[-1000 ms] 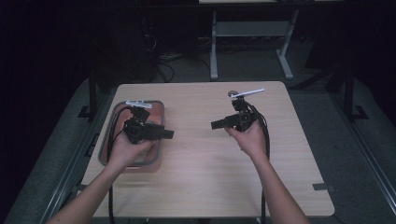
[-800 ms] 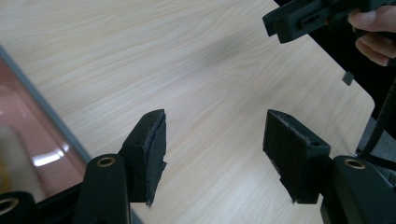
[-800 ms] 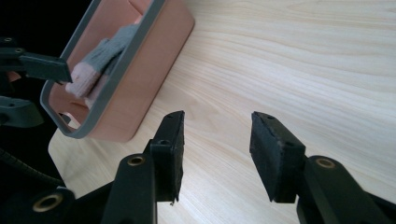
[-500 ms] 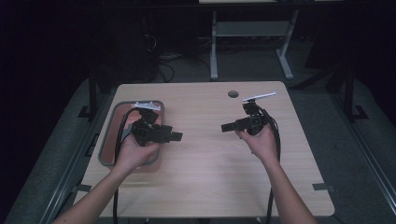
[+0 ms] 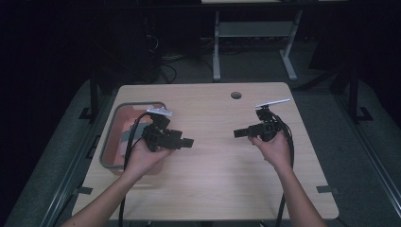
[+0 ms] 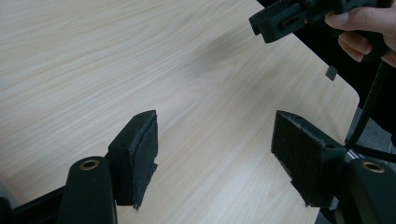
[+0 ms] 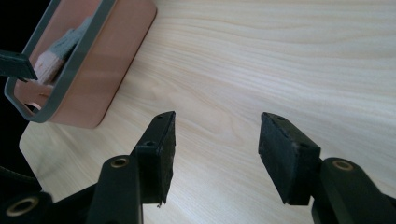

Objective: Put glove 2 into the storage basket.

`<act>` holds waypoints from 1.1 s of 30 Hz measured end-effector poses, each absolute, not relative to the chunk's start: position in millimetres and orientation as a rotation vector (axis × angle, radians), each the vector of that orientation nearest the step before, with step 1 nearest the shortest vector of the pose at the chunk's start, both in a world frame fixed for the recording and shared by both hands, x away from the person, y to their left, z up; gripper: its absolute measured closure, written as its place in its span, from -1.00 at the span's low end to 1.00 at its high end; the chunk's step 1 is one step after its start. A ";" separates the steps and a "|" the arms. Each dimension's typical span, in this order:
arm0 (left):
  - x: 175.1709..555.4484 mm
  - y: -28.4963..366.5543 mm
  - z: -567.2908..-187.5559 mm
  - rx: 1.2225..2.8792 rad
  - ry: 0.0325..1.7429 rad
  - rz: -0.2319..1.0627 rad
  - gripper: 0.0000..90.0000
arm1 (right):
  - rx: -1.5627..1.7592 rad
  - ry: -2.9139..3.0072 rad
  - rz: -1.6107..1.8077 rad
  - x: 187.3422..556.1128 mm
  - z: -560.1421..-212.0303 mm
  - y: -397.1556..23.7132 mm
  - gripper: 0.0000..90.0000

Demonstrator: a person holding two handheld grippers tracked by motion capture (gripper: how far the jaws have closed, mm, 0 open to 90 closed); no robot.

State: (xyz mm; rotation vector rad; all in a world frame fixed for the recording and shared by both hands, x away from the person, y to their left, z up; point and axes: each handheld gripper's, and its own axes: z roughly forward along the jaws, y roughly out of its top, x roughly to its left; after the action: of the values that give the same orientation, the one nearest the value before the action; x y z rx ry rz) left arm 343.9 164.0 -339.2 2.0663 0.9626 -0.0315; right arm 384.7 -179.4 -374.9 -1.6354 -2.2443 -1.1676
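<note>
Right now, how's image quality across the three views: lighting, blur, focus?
High view: light wooden table evenly lit, surroundings nearly black, soft detail. Left gripper view: black padded left tool sharp, a faint shadow on the wood. Right gripper view: right tool sharp, grey-rimmed pink bin slightly soft.

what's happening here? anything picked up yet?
Nothing yet. A person holds a black two-jaw gripper in each hand over the light wooden table. The left gripper and the right gripper point at each other across its bare middle. Both have just been opening their jaws, with nothing between them. The pink rectangular bin with a grey rim sits at the table's left edge, partly under the left hand, with pale items inside that I can't identify.
</note>
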 end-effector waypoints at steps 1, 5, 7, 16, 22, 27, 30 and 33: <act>343.5 162.9 -339.5 2.064 0.961 -0.034 -0.31 | -1.638 -2.248 -1.157 384.3 -375.4 -180.9 0.01; 342.0 158.4 -341.2 2.068 0.951 -0.039 -0.34 | -1.651 -2.241 -1.164 382.1 -376.8 -187.2 0.01; 341.3 156.3 -342.2 2.064 0.949 -0.042 -0.35 | -1.656 -2.243 -1.164 381.1 -378.1 -190.3 0.01; 337.5 148.7 -350.4 2.073 0.937 -0.065 -0.38 | -1.685 -2.193 -1.158 375.3 -384.3 -206.1 -0.01; 335.0 143.0 -355.3 2.077 0.925 -0.078 -0.39 | -1.694 -2.190 -1.170 370.8 -389.8 -218.5 -0.02; 331.1 136.9 -359.3 2.087 0.910 -0.081 -0.39 | -1.712 -2.190 -1.160 366.8 -396.7 -228.0 -0.03; 328.4 133.0 -362.5 2.087 0.906 -0.090 -0.40 | -1.726 -2.182 -1.158 364.0 -399.8 -232.9 -0.03; 326.1 129.8 -365.2 2.092 0.900 -0.094 -0.41 | -1.740 -2.176 -1.156 361.0 -403.1 -237.4 -0.03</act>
State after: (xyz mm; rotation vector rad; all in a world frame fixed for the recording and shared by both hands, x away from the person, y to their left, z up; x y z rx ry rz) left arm 326.1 129.8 -365.2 2.0916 0.9005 -0.0937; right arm 361.0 -237.4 -403.1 -1.7396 -2.1756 -1.1557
